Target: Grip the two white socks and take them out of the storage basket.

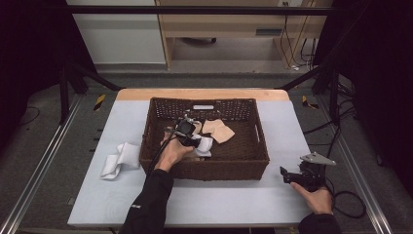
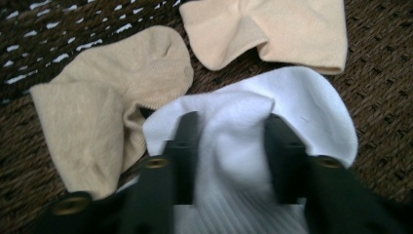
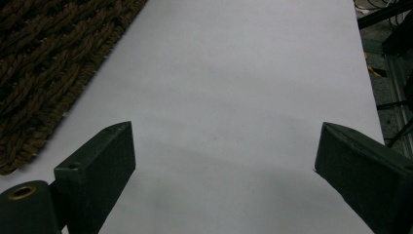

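Two grippers were in your hands at this moment. Your left gripper (image 1: 187,130) was inside the brown wicker basket (image 1: 253,158), near its centre, and its jaws pinched a fold of a white sock (image 2: 253,141); in the left gripper view the white fabric bulged up between the two black jaws. Two beige socks lay on the basket floor. In that view, one beige sock (image 2: 107,102) sat at the 10 o'clock side of the white sock, touching or overlapping its edge, and a paler beige sock (image 2: 272,29) lay at 12 o'clock, just beside it. Your right gripper (image 1: 292,176) rested over the pale table surface (image 1: 234,204), at roughly the 4 o'clock side of the basket and apart from its right wall. Its jaws stood spread wide with nothing between them, as the right gripper view showed, with the basket's woven corner at the 10 o'clock side of that view. More white socks (image 1: 119,160) lay crumpled on the table at the basket's 9 o'clock side, just beside its left wall.
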Available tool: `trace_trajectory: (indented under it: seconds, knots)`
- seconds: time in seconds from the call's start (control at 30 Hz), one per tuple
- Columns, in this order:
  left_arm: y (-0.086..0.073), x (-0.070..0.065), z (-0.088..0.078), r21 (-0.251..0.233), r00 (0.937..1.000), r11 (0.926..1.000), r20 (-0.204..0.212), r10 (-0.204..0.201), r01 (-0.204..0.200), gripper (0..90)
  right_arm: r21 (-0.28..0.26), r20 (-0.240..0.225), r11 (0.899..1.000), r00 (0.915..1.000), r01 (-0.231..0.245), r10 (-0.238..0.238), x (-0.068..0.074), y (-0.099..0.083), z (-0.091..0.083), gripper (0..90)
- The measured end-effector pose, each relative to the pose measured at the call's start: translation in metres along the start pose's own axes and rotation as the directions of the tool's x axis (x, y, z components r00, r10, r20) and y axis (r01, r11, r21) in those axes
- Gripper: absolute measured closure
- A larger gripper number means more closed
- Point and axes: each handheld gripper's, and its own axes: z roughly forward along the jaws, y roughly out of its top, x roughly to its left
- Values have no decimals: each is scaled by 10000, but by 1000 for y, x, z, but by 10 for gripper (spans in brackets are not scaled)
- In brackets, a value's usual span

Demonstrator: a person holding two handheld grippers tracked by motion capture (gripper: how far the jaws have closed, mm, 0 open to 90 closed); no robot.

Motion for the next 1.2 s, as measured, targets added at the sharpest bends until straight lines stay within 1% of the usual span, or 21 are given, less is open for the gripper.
trace_trajectory:
  seconds: [0.03,0.07,0.13,0.2,0.27,0.3,0.37,0.4,0.43,0.53,0.63,0.73,0.87,0.9,0.93,0.97,1.0,1.03,1.07,1.13,1.2]
  knots:
    - [0,1,-1,16,10000,10000,-30,30,-30,752,-2,-3,10000,10000,-3,3,0,0,0,80]
    - [-1,2,-3,14,10000,10000,34,8,-8,797,-7,-2,10000,10000,-9,9,0,0,0,80]
    - [-1,4,-7,-210,10000,9998,83,30,-28,814,-20,7,10000,10000,7,-7,0,0,0,80]
    - [0,4,-12,-714,9998,9974,183,-71,84,816,-31,-3,10000,10000,28,-28,-1,0,0,80]
    - [1,5,-19,-1374,9995,9903,273,-148,184,816,-48,-3,10000,10000,-4,4,-1,0,-1,80]
    - [1,5,-23,-1721,9993,9847,298,-235,283,816,-50,2,10000,10000,-4,4,-1,0,-1,80]
    - [1,6,-30,-2327,9992,9721,305,-241,306,816,-29,23,10000,10000,42,-42,-1,0,-1,80]
    - [2,6,-35,-2624,9994,9646,279,-203,269,816,-27,19,10000,10000,48,-48,-1,0,0,80]
    - [3,6,-39,-2951,9996,9552,215,-184,239,816,-21,24,10000,10000,26,-26,-1,0,0,80]
    - [4,6,-53,-3796,9998,9249,138,-171,211,815,-2,38,10000,10000,31,-31,-1,0,0,80]
    - [4,5,-67,-4418,9999,8970,104,-124,157,815,-14,39,10000,10000,24,-24,-1,0,0,80]
    - [5,4,-80,-5014,9997,8650,184,-143,216,815,-25,31,10000,10000,15,-15,-1,0,0,80]
    - [6,7,-97,-5499,9989,8341,393,-255,429,814,-24,27,10000,10000,22,-22,-1,0,0,80]
    - [5,9,-101,-5656,9986,8232,423,-306,492,814,-26,28,10000,10000,22,-22,-1,0,0,80]
    - [5,10,-105,-5763,9980,8151,523,-352,589,814,-24,36,10000,10000,0,0,-1,0,0,80]
    - [5,10,-105,-5763,9980,8151,523,-352,589,814,-28,37,10000,10000,-4,4,-1,0,0,80]
    - [4,12,-110,-5846,9976,8087,570,-394,654,814,-29,28,10000,10000,2,-1,-1,0,0,80]
    - [4,14,-114,-5957,9971,7999,622,-447,730,814,-29,28,10000,10000,2,-1,-1,0,0,80]
    - [2,17,-123,-6176,9960,7817,719,-535,866,814,-28,29,10000,10000,3,-3,-1,0,-1,80]
    - [0,20,-131,-6334,9949,7675,786,-626,983,814,-33,31,10000,10000,7,-6,-1,0,-1,80]
    - [-2,23,-138,-6498,9946,7530,755,-712,1032,815,-35,33,10000,10000,-12,12,-1,0,-1,80]
